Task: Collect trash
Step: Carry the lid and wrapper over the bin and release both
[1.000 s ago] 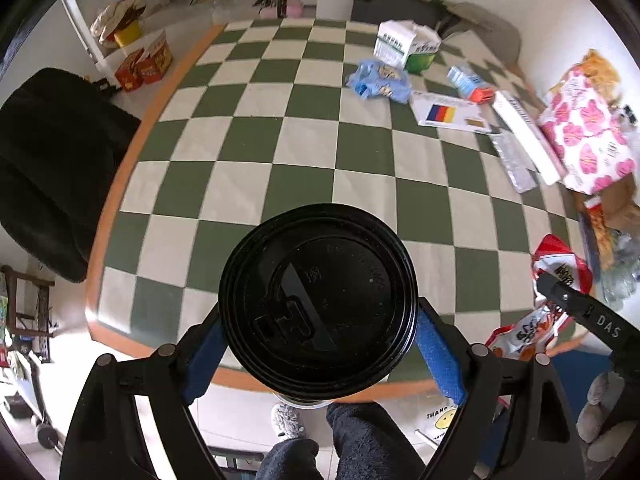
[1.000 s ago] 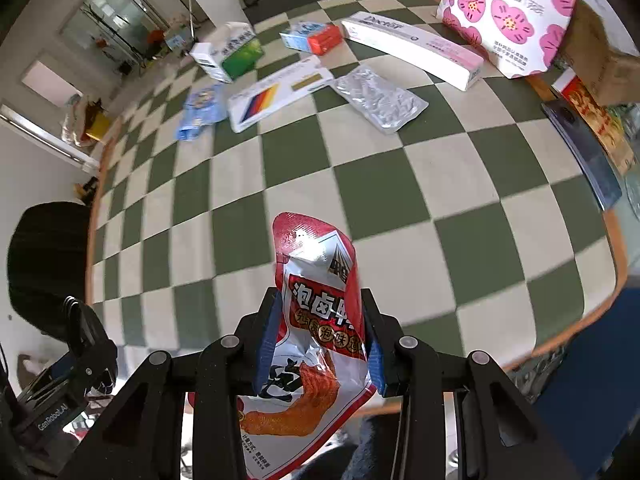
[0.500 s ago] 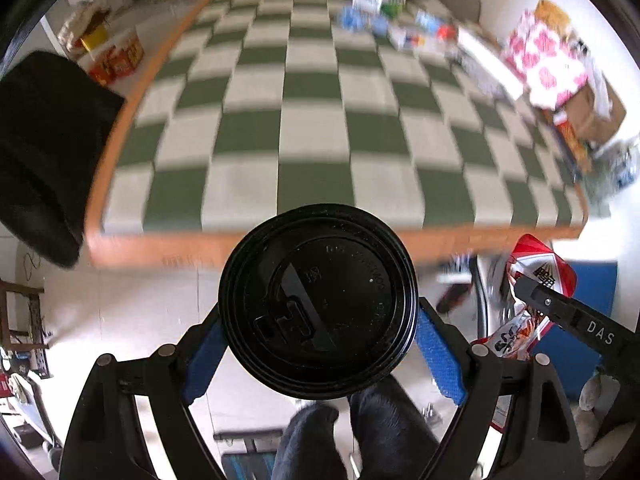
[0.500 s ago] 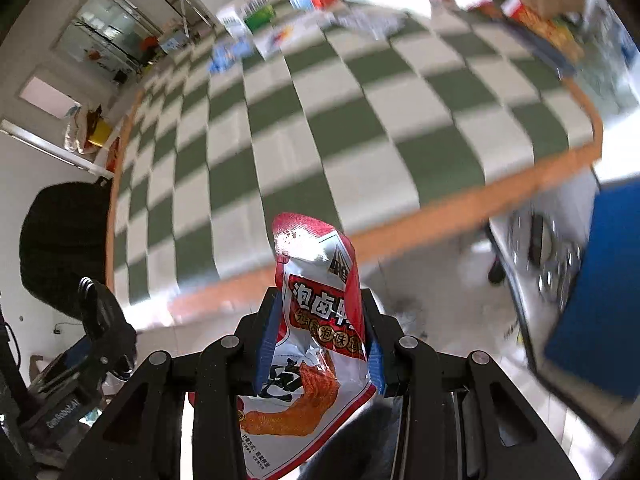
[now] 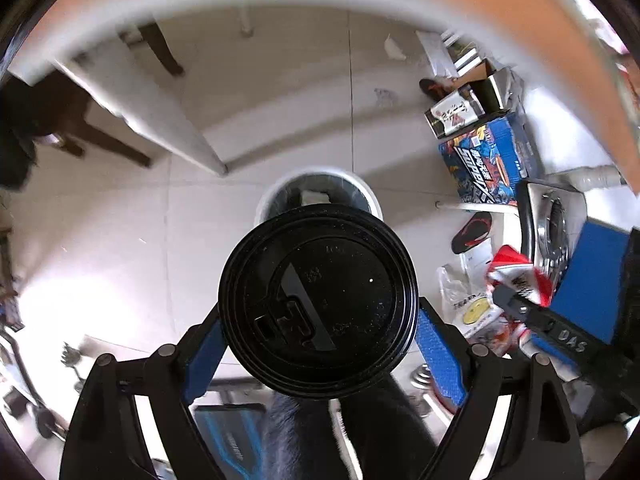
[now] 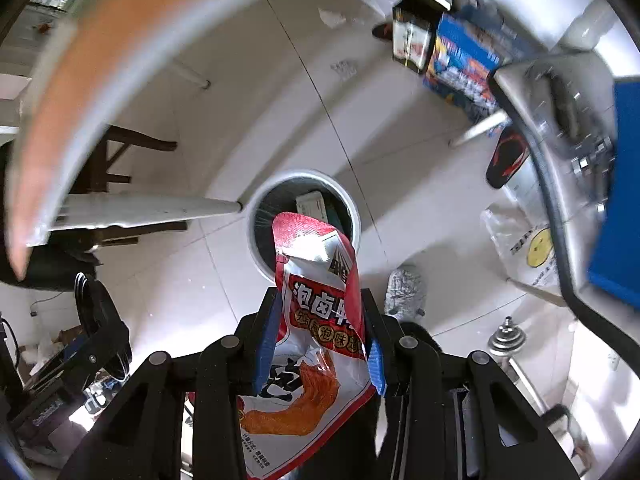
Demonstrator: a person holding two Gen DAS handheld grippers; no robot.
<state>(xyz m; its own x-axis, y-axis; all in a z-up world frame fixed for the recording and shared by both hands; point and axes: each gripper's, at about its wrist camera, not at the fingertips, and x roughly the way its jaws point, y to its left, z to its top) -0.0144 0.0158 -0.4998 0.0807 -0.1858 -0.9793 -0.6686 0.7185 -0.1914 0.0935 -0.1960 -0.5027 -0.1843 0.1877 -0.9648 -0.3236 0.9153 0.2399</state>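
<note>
in the left wrist view, the left gripper [image 5: 318, 332] fills the bottom of the frame, and its jaws stand wide and pinch a cup with a black lid [image 5: 318, 300] between the two blue pads [image 5: 438, 354]. the lid faces the camera and covers the center of the picture. just above the lid, the white rim of a round trash bin [image 5: 362, 194] is seen on the pale tiled floor [image 5: 120, 240], with a dark liner inside and something light lying in it. the blurred orange edge of the table [image 5: 580, 60] curves over the top and the right of the frame. at the right there are a blue printed box [image 5: 486, 160] and a black and red slipper [image 5: 472, 232]. at the right edge the right gripper [image 5: 532, 312] shows with the red snack bag [image 5: 518, 276].

in the right wrist view, the right gripper [image 6: 320, 340] is at the bottom center, its jaws half closed and pinching the snack bag [image 6: 316, 320], which stands up between the blue pads [image 6: 266, 340]. the top of the bag overlaps the lower right part of the trash bin [image 6: 260, 216] in the middle of the frame. inside the bin a pale flat box [image 6: 310, 204] lies against the dark liner. at the lower left of this frame the left gripper [image 6: 96, 332] is partly visible. a white table leg [image 6: 152, 208] points to the bin from the left.
</note>
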